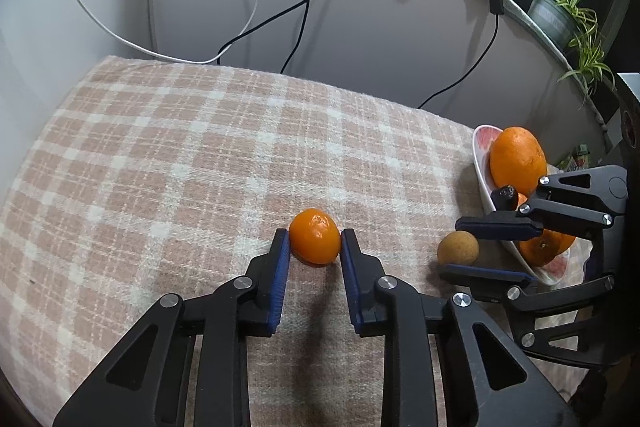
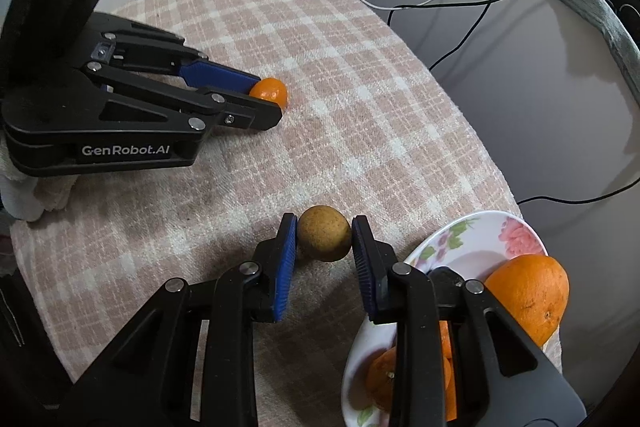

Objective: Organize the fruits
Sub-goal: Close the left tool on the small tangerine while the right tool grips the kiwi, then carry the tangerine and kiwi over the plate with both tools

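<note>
My left gripper (image 1: 314,237) is closed on a small orange mandarin (image 1: 315,241) resting on the checked cloth; both blue pads touch its sides. It also shows in the right wrist view (image 2: 271,91). My right gripper (image 2: 324,227) is closed on a round brown fruit (image 2: 325,239), pads touching both sides, on the cloth beside the plate; it also shows in the left wrist view (image 1: 458,249). A floral plate (image 2: 476,231) at the right holds a big orange (image 2: 530,297) and other oranges (image 2: 384,379), partly hidden by my right gripper.
A pink-and-white checked cloth (image 1: 200,167) covers the table. Black and white cables (image 1: 304,7) hang over the grey wall behind. A potted plant (image 1: 568,15) stands at the far right. A small dark fruit (image 1: 506,195) lies in the plate.
</note>
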Tool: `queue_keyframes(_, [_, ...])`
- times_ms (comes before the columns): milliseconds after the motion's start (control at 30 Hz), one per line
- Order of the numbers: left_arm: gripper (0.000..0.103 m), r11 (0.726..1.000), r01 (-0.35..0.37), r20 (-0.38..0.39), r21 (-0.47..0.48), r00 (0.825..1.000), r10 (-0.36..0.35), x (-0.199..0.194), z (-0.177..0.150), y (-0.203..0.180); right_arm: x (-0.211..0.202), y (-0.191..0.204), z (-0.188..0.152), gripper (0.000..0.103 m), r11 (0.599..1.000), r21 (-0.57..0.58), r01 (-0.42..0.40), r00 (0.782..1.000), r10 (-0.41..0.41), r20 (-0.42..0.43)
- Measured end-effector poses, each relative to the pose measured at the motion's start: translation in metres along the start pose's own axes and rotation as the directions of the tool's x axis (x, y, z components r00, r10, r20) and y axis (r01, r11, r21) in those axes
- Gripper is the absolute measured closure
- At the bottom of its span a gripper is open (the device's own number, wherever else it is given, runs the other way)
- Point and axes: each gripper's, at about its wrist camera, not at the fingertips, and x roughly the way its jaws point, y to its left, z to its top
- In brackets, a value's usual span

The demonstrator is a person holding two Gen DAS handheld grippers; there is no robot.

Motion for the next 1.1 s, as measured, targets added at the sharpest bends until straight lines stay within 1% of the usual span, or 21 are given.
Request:
queue_keyframes(300, [0.080,1.000,0.028,0.034,0.000,0.999,-0.028,-0.020,-0.002,-0.008,-0.025,-0.002,-0.009,0.074,0.997,0.065,-0.035,0.997,0.030,0.077])
queue_keyframes(567, [0.080,0.998,0.063,0.064,0.022,0.996,-0.065,-0.036,-0.002,-0.029,-0.054,-0.017,-0.029,0.074,0.985,0.159,-0.064,0.986,0.037,0.165])
queue_keyframes(767, [0.080,0.995,0.088,0.074,0.051,0.993,-0.091,-0.040,0.003,-0.049,-0.077,-0.031,-0.048,0.074,0.972,0.226,-0.066,0.975,0.016,0.220])
queue_keyframes(1100, [0.079,0.989,0.115,0.069,0.093,0.990,-0.122,-0.036,0.007,-0.078,-0.100,-0.064,-0.083,0.074,0.940,0.338,-0.050,0.964,-0.044,0.263])
